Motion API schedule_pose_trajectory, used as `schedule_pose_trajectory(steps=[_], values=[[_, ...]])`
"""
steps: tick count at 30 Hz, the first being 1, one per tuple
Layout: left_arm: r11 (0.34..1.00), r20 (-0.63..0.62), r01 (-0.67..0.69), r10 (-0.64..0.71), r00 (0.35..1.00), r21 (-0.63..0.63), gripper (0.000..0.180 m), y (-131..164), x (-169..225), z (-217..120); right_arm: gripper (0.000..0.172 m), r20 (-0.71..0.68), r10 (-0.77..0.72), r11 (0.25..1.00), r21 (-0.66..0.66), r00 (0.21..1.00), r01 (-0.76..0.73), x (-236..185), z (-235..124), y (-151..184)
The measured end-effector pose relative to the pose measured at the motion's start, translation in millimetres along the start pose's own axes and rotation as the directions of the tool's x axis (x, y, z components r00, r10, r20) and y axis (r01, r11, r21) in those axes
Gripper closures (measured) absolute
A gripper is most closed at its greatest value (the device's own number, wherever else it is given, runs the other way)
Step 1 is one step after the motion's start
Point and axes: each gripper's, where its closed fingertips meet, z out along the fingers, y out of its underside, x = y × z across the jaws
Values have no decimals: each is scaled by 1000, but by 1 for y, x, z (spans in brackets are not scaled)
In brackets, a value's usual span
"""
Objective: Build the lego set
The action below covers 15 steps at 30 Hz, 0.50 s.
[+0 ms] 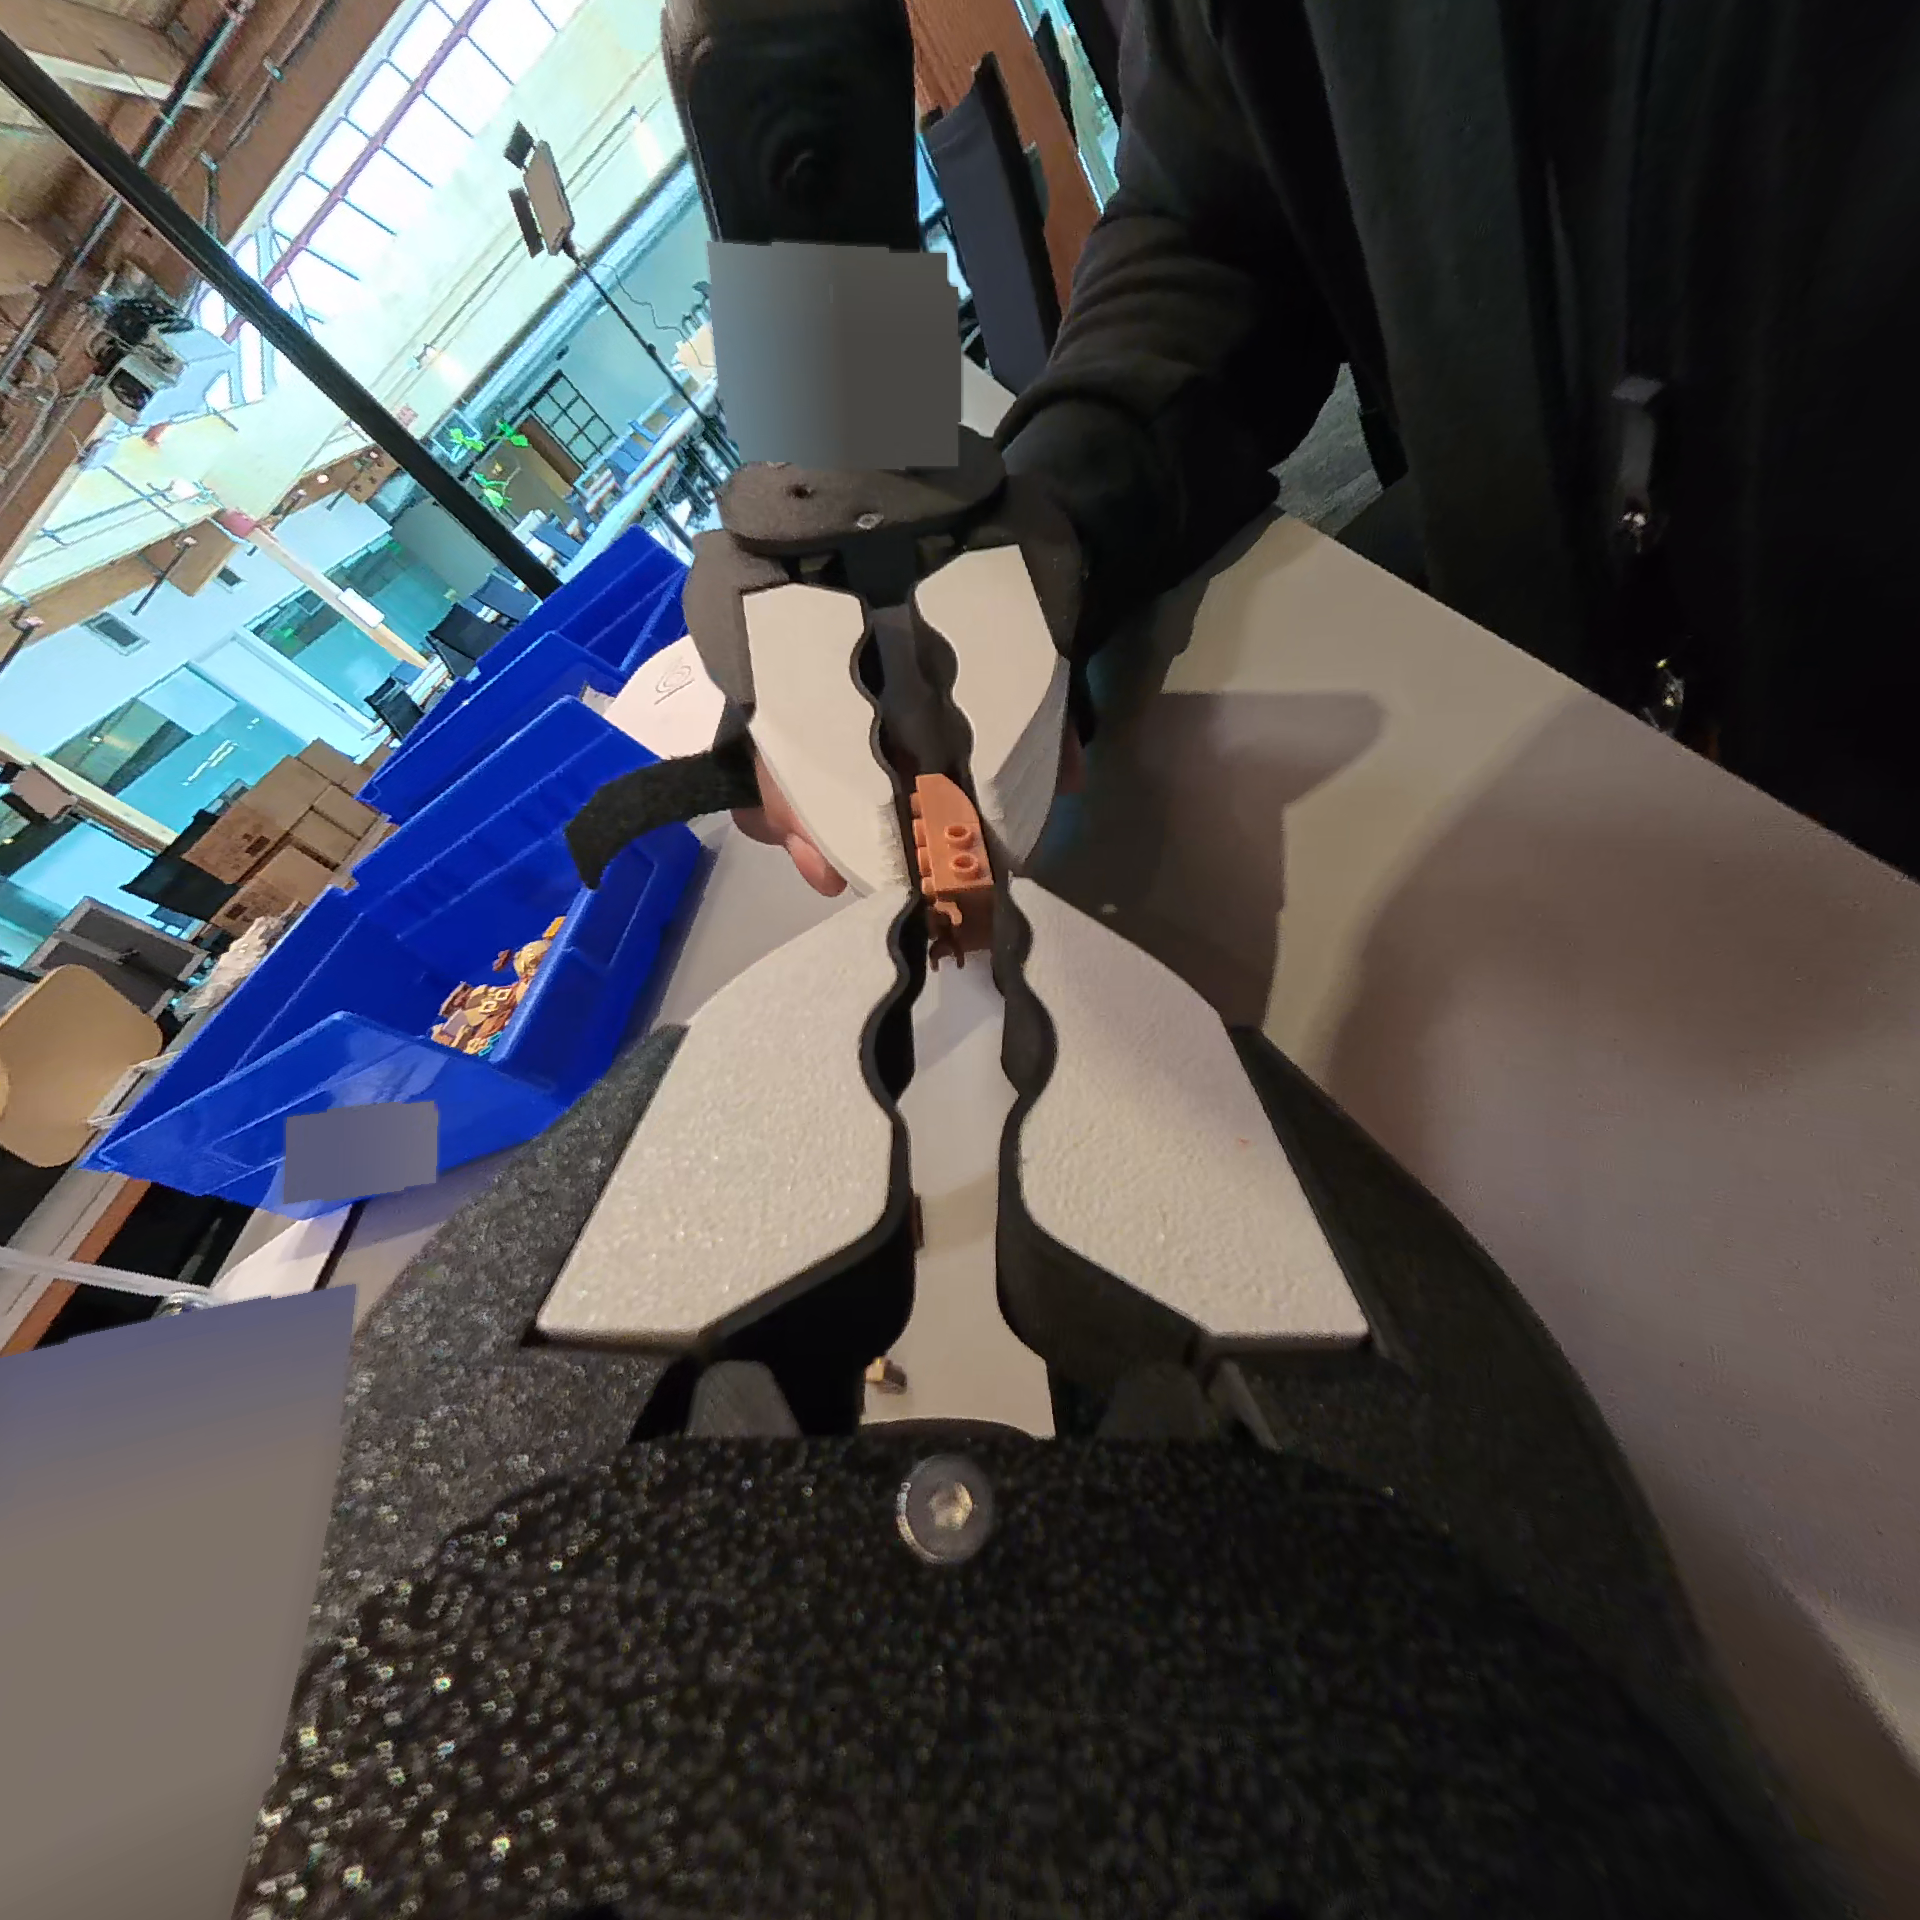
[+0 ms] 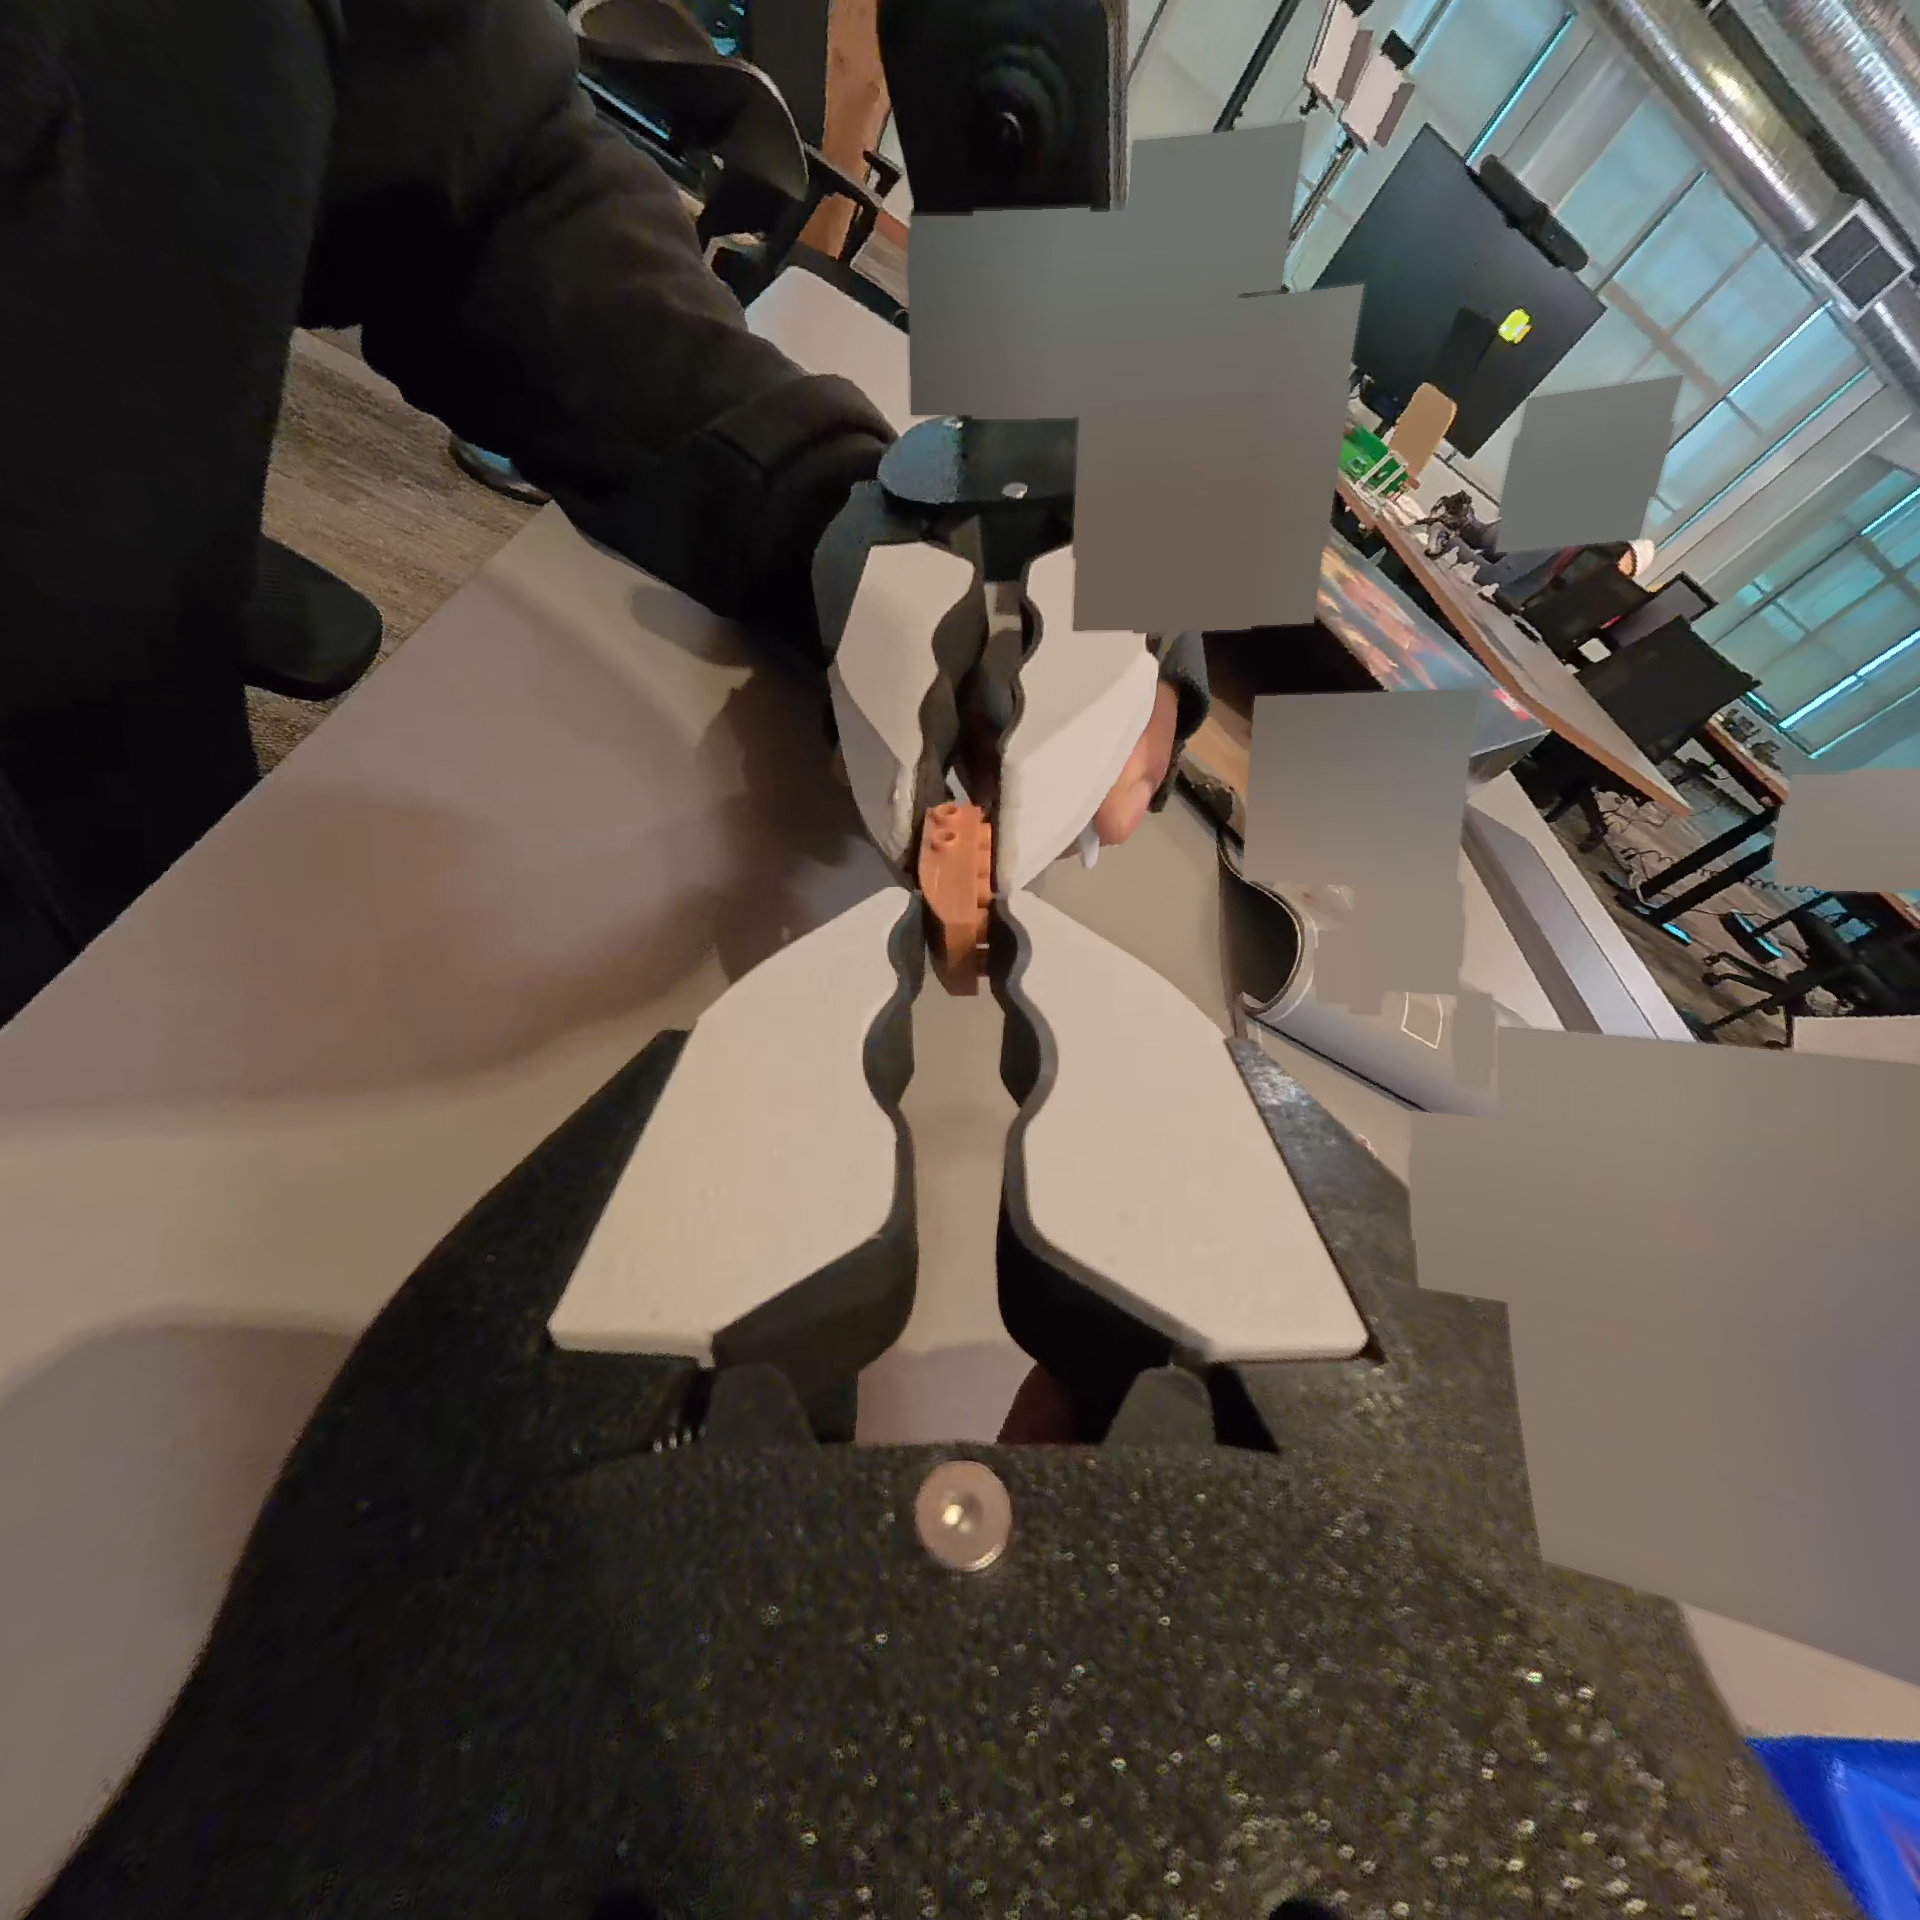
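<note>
**Inspector:** Your left gripper and right gripper meet tip to tip above the grey table. Both are clamped on the brown brick assembly, one from each end, and it hangs clear of the table between them.

**Operator:** Are the pads seated?

**Inspector:** On the left gripper, the dark pads press the lower brown piece on both sides. On the right gripper, the pads close on the studded end. Neither jaw shows slack against the brick. You hold both tools level and in line.

**Operator:** What should I watch?

**Inspector:** In my judgement, keep the two tools on one axis. Any twist between them loads the joint between the brick pieces. Squeeze evenly; the grip sits near the fingertips, so a sideways pull could pop a piece free.

**Operator:** Surroundings?

**Inspector:** The blue bins stand on the table, left of the assembly; one holds small brown parts. They are well apart from the grippers.
</note>
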Motion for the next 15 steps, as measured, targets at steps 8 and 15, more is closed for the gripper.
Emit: schedule_pose_trajectory(steps=[8,15], values=[[989,94,-30,44,995,-146,169,26,-15,-1,130,10,154,980,-131,988,-152,6,1,27],[952,72,-139,164,984,-272,169,45,-12,-5,135,16,519,852,-96,855,-515,26,-6,34]])
